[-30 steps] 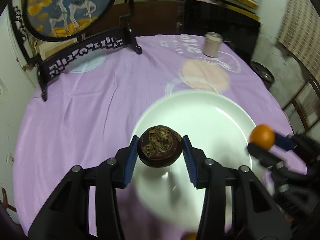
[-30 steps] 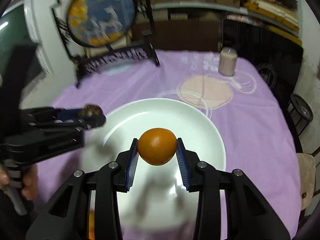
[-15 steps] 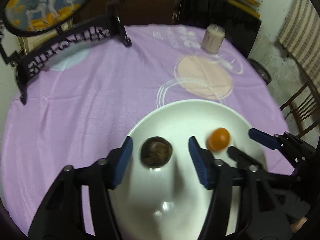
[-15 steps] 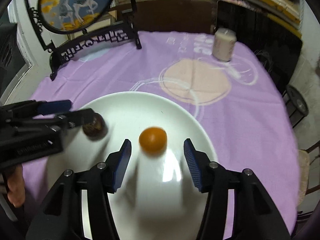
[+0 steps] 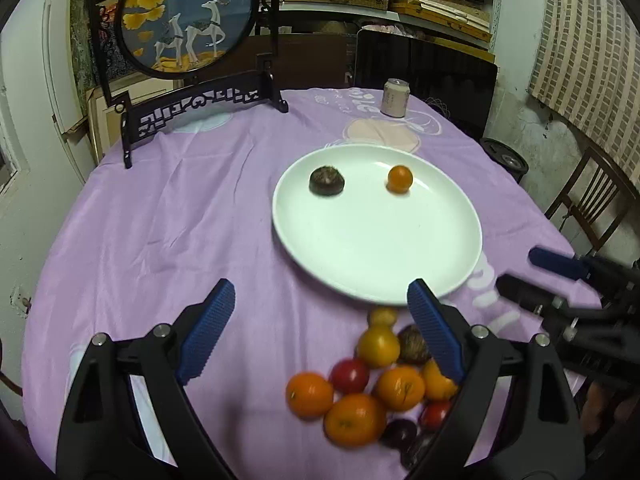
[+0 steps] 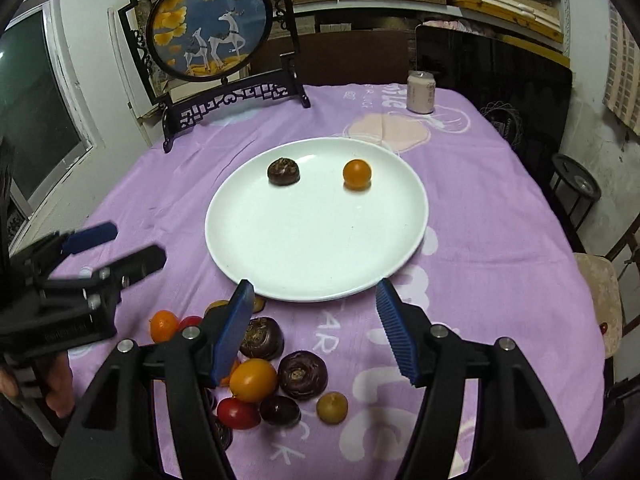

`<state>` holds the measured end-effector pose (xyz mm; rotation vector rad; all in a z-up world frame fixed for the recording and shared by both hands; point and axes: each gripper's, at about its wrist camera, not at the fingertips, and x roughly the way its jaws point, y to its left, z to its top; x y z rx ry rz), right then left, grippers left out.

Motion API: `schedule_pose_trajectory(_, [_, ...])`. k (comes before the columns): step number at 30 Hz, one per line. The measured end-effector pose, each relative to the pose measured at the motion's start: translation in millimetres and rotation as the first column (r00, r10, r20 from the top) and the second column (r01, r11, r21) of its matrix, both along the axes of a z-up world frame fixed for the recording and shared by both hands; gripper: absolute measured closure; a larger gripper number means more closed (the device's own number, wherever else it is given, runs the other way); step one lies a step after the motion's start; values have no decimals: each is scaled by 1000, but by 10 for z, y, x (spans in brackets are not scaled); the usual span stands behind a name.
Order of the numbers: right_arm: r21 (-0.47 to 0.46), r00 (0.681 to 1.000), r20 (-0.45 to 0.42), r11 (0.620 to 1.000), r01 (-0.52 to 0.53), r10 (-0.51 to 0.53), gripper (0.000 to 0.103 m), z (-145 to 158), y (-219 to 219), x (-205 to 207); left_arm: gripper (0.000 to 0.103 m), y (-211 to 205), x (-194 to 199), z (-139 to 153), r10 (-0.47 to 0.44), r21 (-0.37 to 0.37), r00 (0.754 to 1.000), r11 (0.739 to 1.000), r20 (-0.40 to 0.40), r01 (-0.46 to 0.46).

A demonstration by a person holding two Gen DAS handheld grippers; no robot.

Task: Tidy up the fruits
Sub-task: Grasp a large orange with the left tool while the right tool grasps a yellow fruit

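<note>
A white plate sits on the purple tablecloth. On its far side lie a dark brown round fruit and a small orange fruit, apart from each other. A heap of loose fruits, orange, yellow, red and dark, lies on the cloth in front of the plate. My left gripper is open and empty above the cloth, left of the heap. My right gripper is open and empty over the plate's near edge.
A round painted screen on a black stand stands at the table's far left. A drink can stands at the far right. A wooden chair is beside the table on the right.
Both grippers opened and released the dark fruit and the orange fruit onto the plate, then pulled back toward the near edge, bringing the fruit heap into view.
</note>
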<state>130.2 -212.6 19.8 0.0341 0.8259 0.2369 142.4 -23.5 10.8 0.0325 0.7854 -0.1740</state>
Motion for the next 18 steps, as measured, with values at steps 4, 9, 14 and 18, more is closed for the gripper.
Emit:
schedule_pose_trajectory(4, [6, 1000, 11, 1000, 11, -11, 39, 7, -16, -119, 12, 184, -168, -65, 24, -17, 1000, 1000, -2, -24])
schedule_pose_trajectory(9, [-27, 998, -58, 999, 22, -23, 38, -290, -89, -347, 12, 497, -423, -243, 52, -23, 998, 998, -42, -53])
schedule_pose_trajectory(14, [-70, 986, -161, 997, 22, -34, 38, -647, -143, -521, 12, 612, -646, -413, 35, -32, 996, 999, -85, -38])
schedule_pose_trajectory(18, [-92, 990, -134, 996, 22, -34, 40, -744, -121, -535, 12, 529, -678, -552, 11, -24, 991, 1000, -135, -15])
